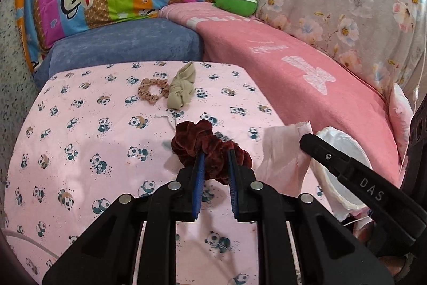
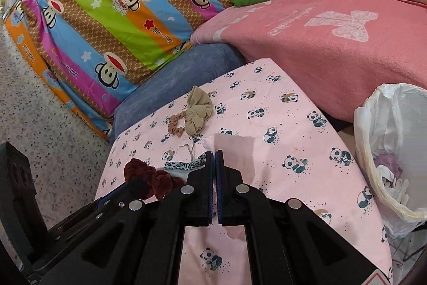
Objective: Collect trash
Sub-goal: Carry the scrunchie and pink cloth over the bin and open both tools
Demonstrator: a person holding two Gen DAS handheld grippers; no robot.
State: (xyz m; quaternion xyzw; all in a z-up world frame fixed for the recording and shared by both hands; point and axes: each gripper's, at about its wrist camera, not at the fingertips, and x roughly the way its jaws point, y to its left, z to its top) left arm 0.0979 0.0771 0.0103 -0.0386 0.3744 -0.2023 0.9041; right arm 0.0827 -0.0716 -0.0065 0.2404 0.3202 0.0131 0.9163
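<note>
Gripping a maroon scrunchie [image 1: 210, 148], left jaws; right jaws clamp a pink wrapper [image 2: 234, 154] near the bin [image 2: 395, 151].

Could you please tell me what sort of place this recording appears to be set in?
Probably a bedroom or home sleeping area: a panda-print sheet covers the work surface, with a striped cartoon-monkey pillow and a folded pink blanket stacked behind, and a lined trash bin beside it.
</note>
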